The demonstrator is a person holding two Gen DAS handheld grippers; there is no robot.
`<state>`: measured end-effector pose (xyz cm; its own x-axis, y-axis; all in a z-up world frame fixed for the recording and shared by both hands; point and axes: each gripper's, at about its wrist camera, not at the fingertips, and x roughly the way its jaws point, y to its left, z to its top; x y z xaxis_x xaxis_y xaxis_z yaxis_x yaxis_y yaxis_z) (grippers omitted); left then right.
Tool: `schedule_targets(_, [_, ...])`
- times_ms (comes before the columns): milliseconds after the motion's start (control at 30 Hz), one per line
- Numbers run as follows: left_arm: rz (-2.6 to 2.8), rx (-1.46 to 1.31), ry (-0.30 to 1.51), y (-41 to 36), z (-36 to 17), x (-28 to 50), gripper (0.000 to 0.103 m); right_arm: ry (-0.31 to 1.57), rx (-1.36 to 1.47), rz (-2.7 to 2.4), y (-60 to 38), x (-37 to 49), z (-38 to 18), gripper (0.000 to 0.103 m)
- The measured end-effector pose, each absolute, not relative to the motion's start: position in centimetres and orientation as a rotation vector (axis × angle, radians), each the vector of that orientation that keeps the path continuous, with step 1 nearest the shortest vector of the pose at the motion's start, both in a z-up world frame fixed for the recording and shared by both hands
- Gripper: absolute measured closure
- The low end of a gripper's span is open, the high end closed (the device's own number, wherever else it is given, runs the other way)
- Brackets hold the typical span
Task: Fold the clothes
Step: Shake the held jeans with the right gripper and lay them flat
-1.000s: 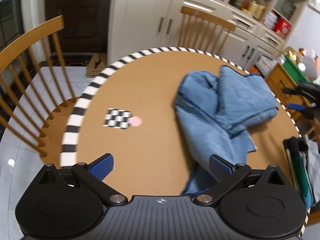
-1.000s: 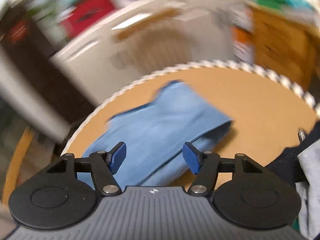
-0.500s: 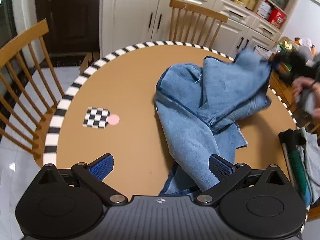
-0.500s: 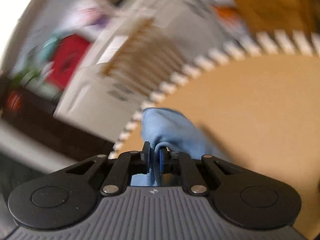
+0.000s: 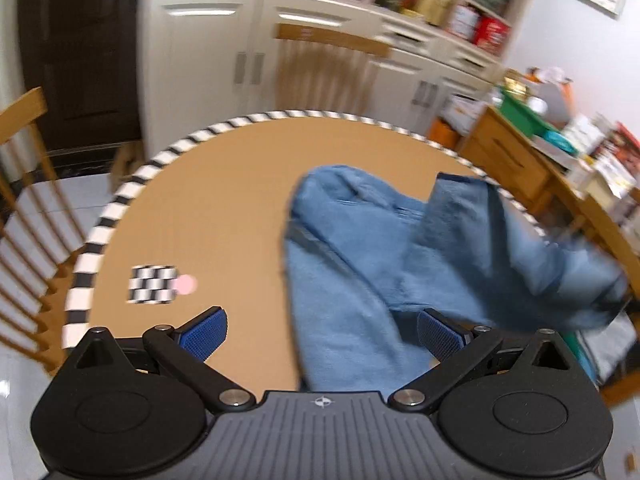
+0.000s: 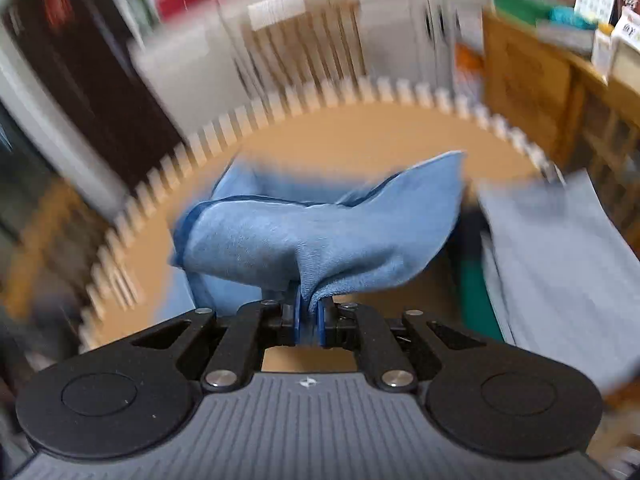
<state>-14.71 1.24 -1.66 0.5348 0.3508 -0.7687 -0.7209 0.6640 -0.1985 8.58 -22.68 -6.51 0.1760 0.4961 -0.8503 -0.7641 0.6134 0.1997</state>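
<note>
A crumpled pair of blue jeans (image 5: 360, 248) lies on the right half of the round brown table (image 5: 224, 200), one part lifted toward the right edge. My left gripper (image 5: 322, 334) hovers open at the table's near side, its right pad over the denim and nothing between the fingers. In the right wrist view my right gripper (image 6: 309, 316) is shut on a bunched fold of the jeans (image 6: 320, 232), which hang raised above the table (image 6: 360, 136). Both views are blurred by motion.
A checkerboard marker with a pink dot (image 5: 156, 284) lies on the table's left side. Wooden chairs stand at the left (image 5: 24, 184) and behind the table (image 5: 328, 68). Grey folded clothes (image 6: 560, 264) lie at the right. White cabinets (image 5: 208, 52) and a cluttered wooden sideboard (image 5: 520, 152) line the back.
My right gripper closed on the jeans and has pulled the held fold up and toward the table's near right. The left gripper stayed open, shifting slightly over the cloth.
</note>
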Motion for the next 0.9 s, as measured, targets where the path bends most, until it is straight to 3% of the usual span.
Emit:
schedule_targets(200, [0.551,-0.476,0.767,-0.8,-1.3,-13.4,0.000,1.050,-0.533,0.930,-22.3,1.9,-7.0,0.094])
schedule_targets(467, [0.502,-0.434,0.759,-3.0,-1.4,-14.2,0.000,1.014,-0.570,0.922,-18.0,-0.2,-8.4,0.091])
schedule_targets(567, [0.489,-0.420,0.755,-3.7,-1.4,-14.6,0.000,0.998,-0.585,0.911,-16.0,0.3,-11.3,0.089])
schedule_targets(767, [0.491,-0.421,0.754,-4.2,-1.4,-16.1,0.000,0.979,-0.597,0.905,-15.8,-1.0,-12.2,0.077])
schedule_targets(833, [0.494,-0.423,0.756,-4.1,-1.4,-16.5,0.000,0.961,-0.606,0.908,-15.7,-1.3,-11.9,0.063])
schedule_targets(900, [0.496,-0.427,0.754,-4.1,-1.4,-16.6,0.000,0.938,-0.611,0.911,-15.5,-1.7,-11.5,0.063])
